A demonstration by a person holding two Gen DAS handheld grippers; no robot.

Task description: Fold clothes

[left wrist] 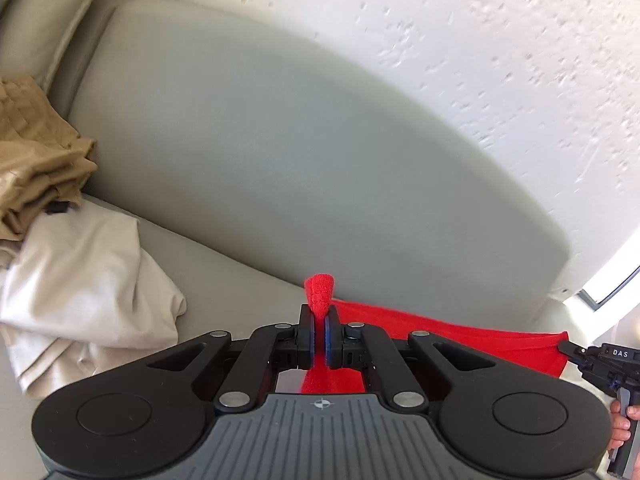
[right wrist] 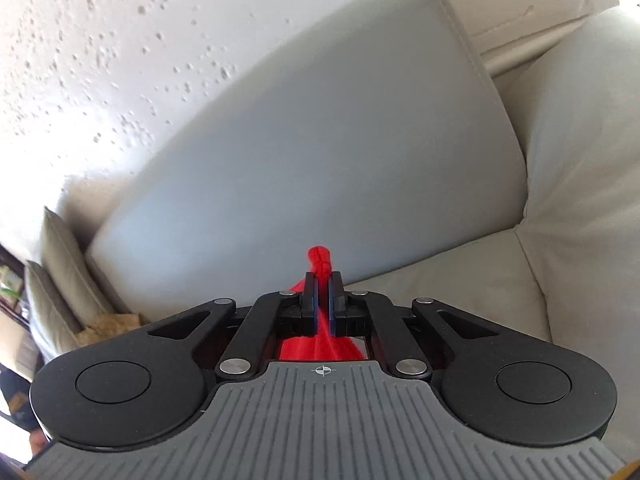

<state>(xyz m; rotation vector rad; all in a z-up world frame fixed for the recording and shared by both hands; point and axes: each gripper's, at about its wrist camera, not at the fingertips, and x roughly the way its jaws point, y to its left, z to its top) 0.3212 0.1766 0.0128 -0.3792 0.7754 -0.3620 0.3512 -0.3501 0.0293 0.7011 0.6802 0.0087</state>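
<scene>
Both tongs are clamped on one red cloth (left wrist: 460, 332), held up in the air in front of the sofa (left wrist: 280, 160). The left tongs (left wrist: 319, 332) pinch one bunched corner, the right tongs (right wrist: 323, 304) another, and the top edge runs taut between them, likely to spread the piece flat for folding. A tan garment (left wrist: 36, 152) and a cream one (left wrist: 88, 280) lie piled on the seat at the left. The right tool's body reads "DAS"; no other writing shows.
</scene>
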